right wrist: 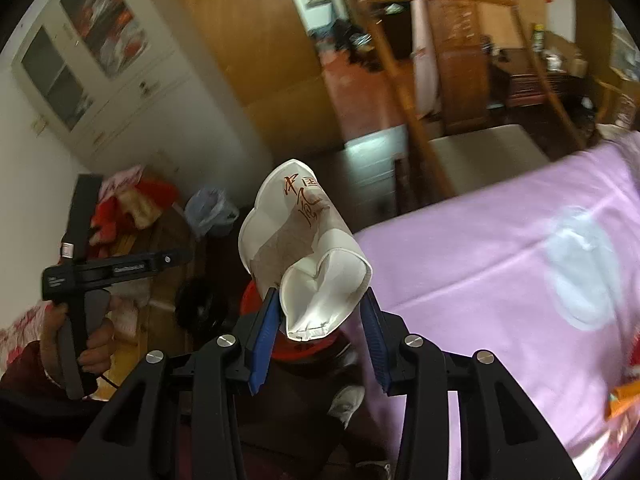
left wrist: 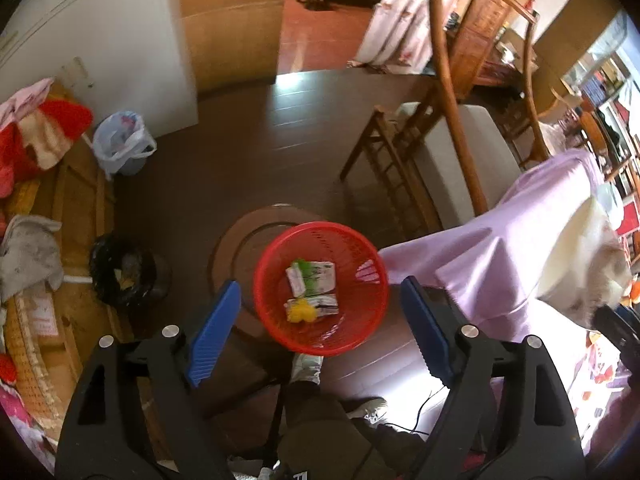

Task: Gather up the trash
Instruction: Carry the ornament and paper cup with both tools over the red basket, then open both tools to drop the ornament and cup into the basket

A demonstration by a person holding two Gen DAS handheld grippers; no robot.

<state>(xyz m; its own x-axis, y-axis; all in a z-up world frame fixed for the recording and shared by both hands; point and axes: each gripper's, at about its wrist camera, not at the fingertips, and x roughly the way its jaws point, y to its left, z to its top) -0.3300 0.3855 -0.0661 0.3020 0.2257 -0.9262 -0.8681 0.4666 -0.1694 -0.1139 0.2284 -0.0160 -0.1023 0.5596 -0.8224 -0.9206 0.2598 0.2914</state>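
Paper cup (right wrist: 304, 256), crushed and creased, red lettering on its side: clamped between the blue pads of the right tongs (right wrist: 320, 336), mouth end nearest the camera, base pointing away. It hangs above the red basket (left wrist: 320, 288), of which only a sliver shows behind the cup in the right wrist view.

Left tongs (left wrist: 320, 320) stand wide apart with nothing between them, poised directly over the basket. No earlier view to compare. A hand (right wrist: 86, 344) grips their handle at the left of the right wrist view.

Basket sits on the dark floor (left wrist: 240, 152), just beside the edge of the table under its lilac cloth (left wrist: 520, 248). Inside: a couple of small cartons or packets (left wrist: 310, 278) and something yellow (left wrist: 302, 314). A black-lined bin (left wrist: 122, 270) stands to the left, a bag-lined one (left wrist: 122, 144) farther off. The person's shoe (left wrist: 306, 366) shows at the basket's near rim.

Risks, as judged:
- Pads hold the cup only at its collapsed mouth end; thin paper could slip or fold further and fall early.
- Basket is mostly hidden from the right camera, so release may be mis-aimed; the cup could strike the rim and roll onto the floor.
- Both tongs crowd the same spot over the basket; contact between them could jar the cup loose.
- Basket is light and by the foot; a nudge could tip it.
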